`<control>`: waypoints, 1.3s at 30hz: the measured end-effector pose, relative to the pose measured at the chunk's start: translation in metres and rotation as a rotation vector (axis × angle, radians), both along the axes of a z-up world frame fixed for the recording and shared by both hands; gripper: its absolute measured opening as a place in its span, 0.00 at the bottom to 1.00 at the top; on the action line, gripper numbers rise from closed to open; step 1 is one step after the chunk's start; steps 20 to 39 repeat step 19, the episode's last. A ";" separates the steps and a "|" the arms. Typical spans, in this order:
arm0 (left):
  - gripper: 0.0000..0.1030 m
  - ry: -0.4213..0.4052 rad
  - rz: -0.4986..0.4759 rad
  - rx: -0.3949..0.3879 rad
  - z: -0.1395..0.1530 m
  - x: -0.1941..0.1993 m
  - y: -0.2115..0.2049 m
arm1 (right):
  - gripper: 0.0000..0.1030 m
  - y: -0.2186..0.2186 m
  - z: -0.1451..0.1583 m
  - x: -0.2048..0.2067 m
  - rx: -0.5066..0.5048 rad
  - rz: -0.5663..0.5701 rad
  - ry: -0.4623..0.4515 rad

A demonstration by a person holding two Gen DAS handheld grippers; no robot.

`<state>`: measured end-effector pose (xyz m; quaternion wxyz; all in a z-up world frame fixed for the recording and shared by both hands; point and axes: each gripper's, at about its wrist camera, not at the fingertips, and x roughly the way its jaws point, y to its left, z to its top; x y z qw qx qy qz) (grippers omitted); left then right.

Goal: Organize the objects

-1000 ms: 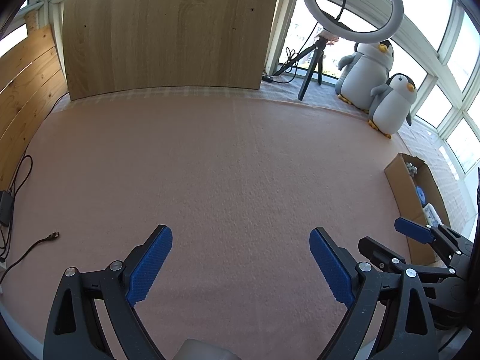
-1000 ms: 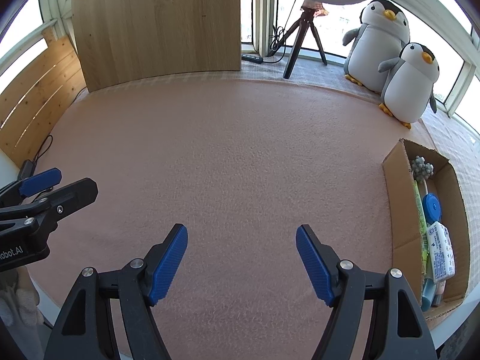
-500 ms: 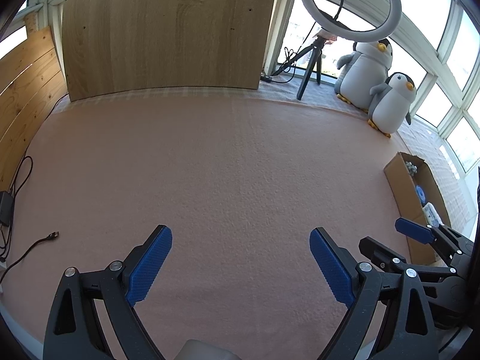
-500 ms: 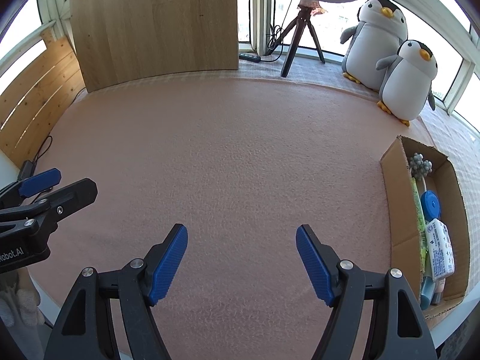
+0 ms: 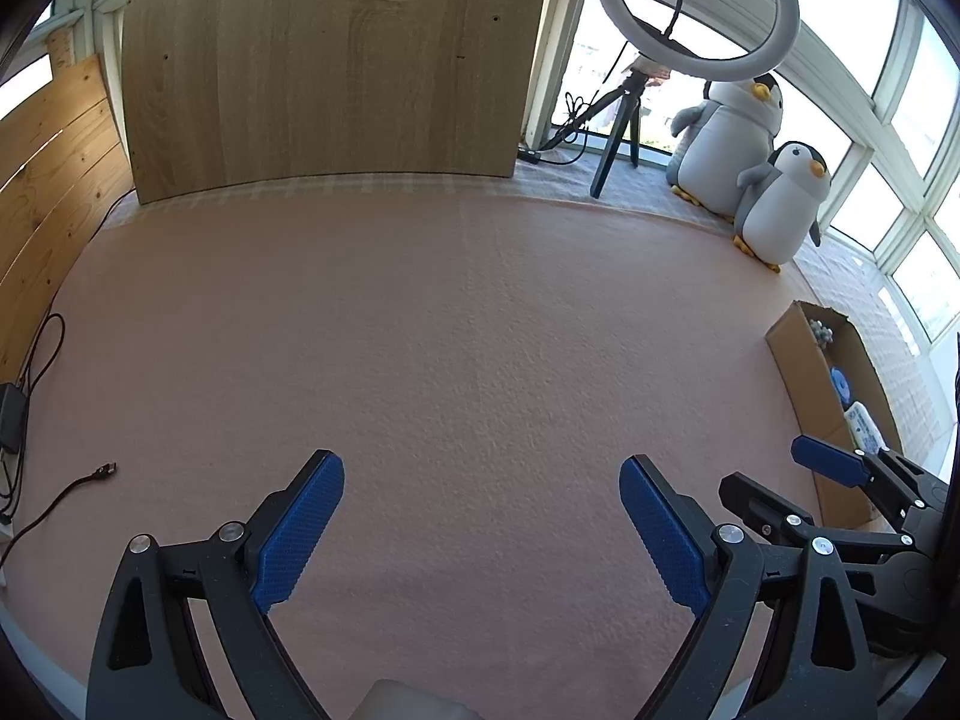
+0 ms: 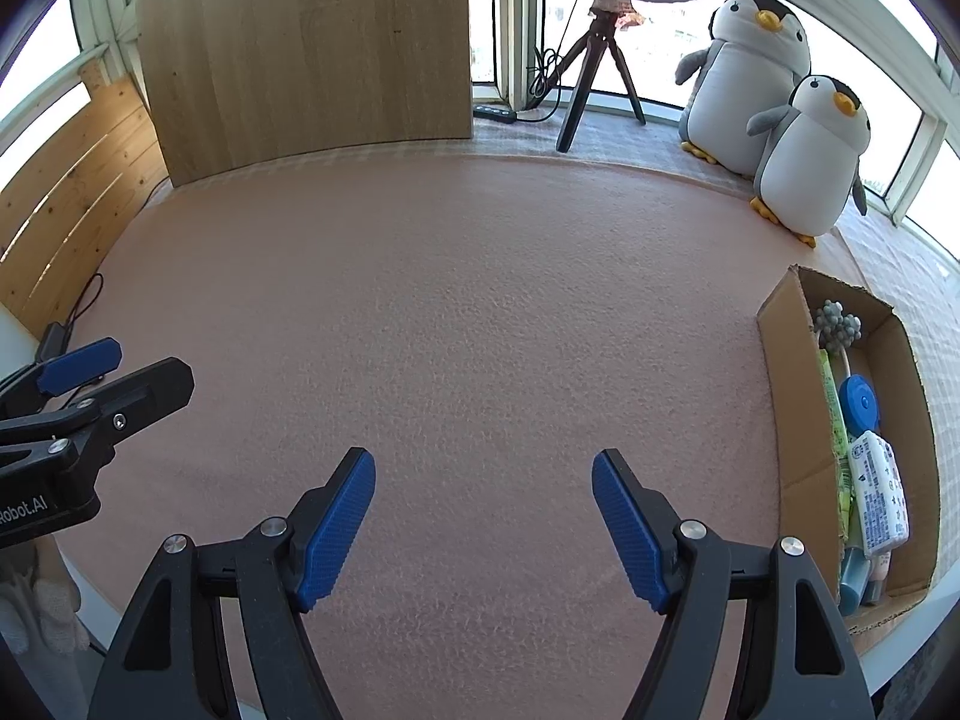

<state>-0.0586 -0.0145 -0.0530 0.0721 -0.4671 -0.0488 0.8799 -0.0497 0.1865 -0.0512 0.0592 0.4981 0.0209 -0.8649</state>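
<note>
Hovering unchanged, both claws, left [image 5: 482, 531] and right [image 6: 483, 525], stay spread.

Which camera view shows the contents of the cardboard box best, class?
The right wrist view. It looks down into the cardboard box, showing the blue round case and white packet clearly. The left wrist view shows the box small, at the edge, partly behind the right tool.

Pink carpet [image 6: 480, 312], brown cardboard box [image 6: 786, 420], grey-white penguins [image 6: 804, 162], black claw [image 6: 483, 480] with blue pads [image 6: 336, 534].
</note>
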 end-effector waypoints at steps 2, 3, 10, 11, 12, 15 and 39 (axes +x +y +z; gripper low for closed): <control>0.93 0.001 -0.001 -0.001 0.000 0.000 0.000 | 0.69 0.000 0.000 0.000 0.001 -0.001 0.000; 0.93 0.001 -0.001 0.000 0.000 0.000 0.000 | 0.69 0.001 0.000 0.000 0.001 -0.002 0.000; 0.93 -0.001 -0.002 -0.002 -0.001 -0.001 0.000 | 0.69 0.001 -0.001 -0.002 0.004 -0.003 -0.005; 0.93 -0.001 -0.002 -0.003 -0.001 -0.001 0.000 | 0.69 0.001 -0.001 -0.002 0.004 -0.003 -0.006; 0.93 -0.004 -0.002 -0.003 -0.002 -0.003 0.000 | 0.69 0.001 -0.001 -0.003 0.004 -0.003 -0.007; 0.93 0.006 0.002 -0.002 -0.003 -0.005 -0.001 | 0.69 0.001 -0.002 -0.004 0.004 -0.005 -0.010; 0.93 0.009 -0.006 -0.001 -0.007 -0.007 0.000 | 0.69 0.001 -0.005 -0.006 0.005 -0.008 -0.017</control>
